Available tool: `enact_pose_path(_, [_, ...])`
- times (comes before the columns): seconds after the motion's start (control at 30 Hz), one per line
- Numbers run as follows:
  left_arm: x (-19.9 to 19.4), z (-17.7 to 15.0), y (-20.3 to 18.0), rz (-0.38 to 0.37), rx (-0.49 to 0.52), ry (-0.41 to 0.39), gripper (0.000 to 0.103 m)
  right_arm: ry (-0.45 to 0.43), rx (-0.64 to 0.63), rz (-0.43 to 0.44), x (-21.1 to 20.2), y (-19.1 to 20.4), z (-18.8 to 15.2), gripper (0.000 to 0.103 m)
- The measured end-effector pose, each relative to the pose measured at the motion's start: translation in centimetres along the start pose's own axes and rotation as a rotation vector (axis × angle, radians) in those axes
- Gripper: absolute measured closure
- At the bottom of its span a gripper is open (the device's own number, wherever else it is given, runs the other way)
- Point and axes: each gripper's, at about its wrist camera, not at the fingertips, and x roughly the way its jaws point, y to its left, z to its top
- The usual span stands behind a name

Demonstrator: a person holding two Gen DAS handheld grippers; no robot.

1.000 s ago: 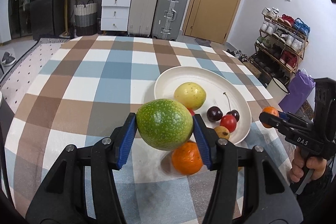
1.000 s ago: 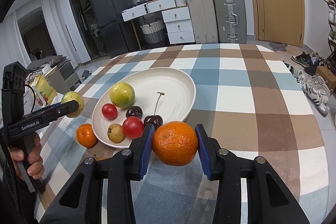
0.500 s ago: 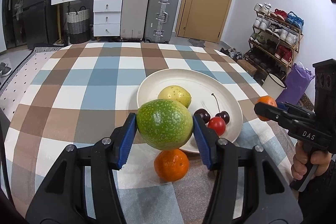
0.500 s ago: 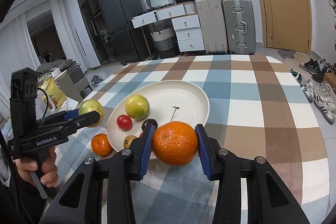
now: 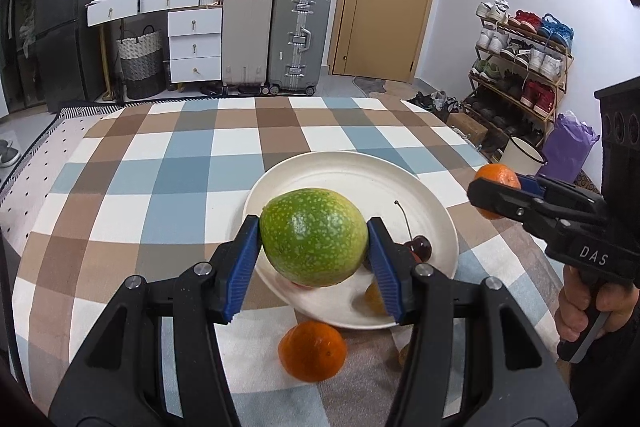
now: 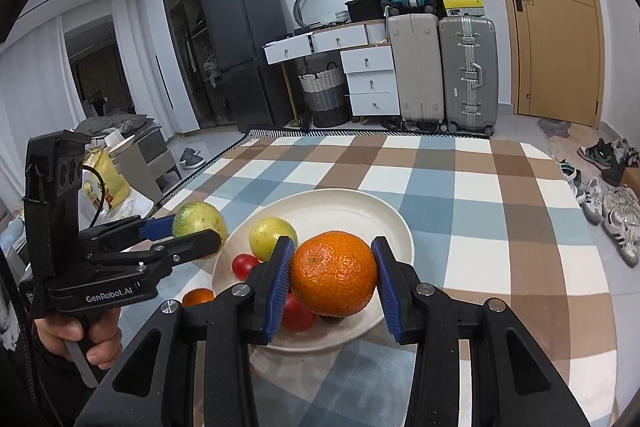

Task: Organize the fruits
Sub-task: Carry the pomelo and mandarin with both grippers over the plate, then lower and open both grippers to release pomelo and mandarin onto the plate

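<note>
Left hand-held gripper (image 5: pixel 314 259) clamped on green fruit (image 5: pixel 314 243), right hand-held gripper (image 6: pixel 332 287) clamped on orange (image 6: pixel 334 273). Both held above white plate (image 6: pixel 394 227), probably for placing among fruits there. Another orange (image 5: pixel 312 351) on tabletop (image 5: pixel 160 163).

Count — oranges: 2, one clamped (image 6: pixel 334 274), one loose on the worktop (image 5: pixel 312 350). Green-yellow round fruits: 2 (image 5: pixel 314 237) (image 6: pixel 273 238). Red tomatoes: 2 (image 6: pixel 245 265) (image 6: pixel 297 313). Dark cherries: at least 1 (image 5: pixel 419 247). White plate: 1 (image 6: pixel 394 231). Grippers: 2 (image 5: pixel 314 259) (image 6: pixel 332 283).
</note>
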Motion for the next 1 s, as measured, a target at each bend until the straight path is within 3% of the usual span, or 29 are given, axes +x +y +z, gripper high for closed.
enact_pose_path(0.53, [2.7, 1.2, -1.9, -0.024, 0.043, 0.011, 0.052, 0.012, 0.026, 0.018, 2.7, -0.8, 0.9, 0.062])
enact_pose_path(1.0, [4.1, 0.6, -3.1, -0.024, 0.097, 0.021, 0.052, 0.079, 0.119, 0.002, 5.9, -3.1, -0.2, 0.062])
